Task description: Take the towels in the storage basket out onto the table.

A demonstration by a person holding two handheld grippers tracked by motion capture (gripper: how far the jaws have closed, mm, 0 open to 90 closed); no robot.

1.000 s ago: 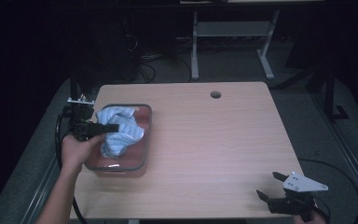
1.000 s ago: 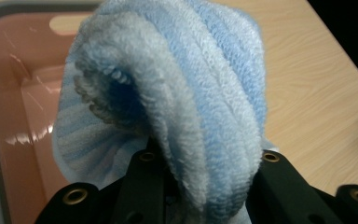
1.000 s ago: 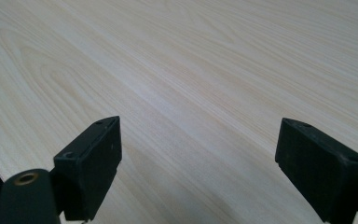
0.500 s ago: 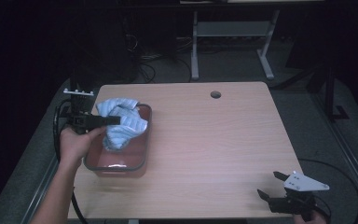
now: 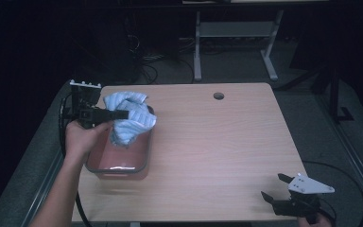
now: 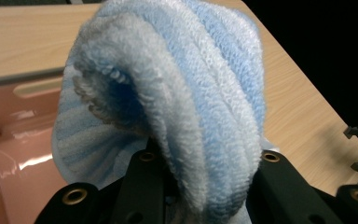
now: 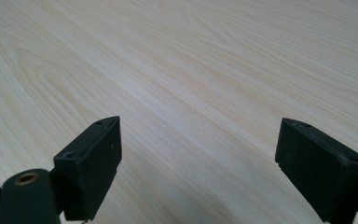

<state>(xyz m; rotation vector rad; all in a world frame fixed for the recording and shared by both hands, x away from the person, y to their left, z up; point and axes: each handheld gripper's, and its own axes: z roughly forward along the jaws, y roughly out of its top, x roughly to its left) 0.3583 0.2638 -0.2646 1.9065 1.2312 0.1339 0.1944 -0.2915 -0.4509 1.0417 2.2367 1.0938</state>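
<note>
Both fingers of our left gripper (image 5: 123, 114) pinch the blue striped towel (image 5: 130, 118) above the pink tub (image 5: 118, 163) — we lift it clear of the rim before swinging over the desk (image 5: 217, 142), right gripper (image 5: 275, 191) idle, spread.

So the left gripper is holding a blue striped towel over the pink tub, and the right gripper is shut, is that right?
Not quite. The right gripper is open, its jaws wide apart over bare table in the right gripper view. The rest holds.

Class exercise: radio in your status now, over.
Left gripper shut on blue towel, lifted above pink tub. Right gripper open, idle at table edge. Nothing obstructing.
</note>
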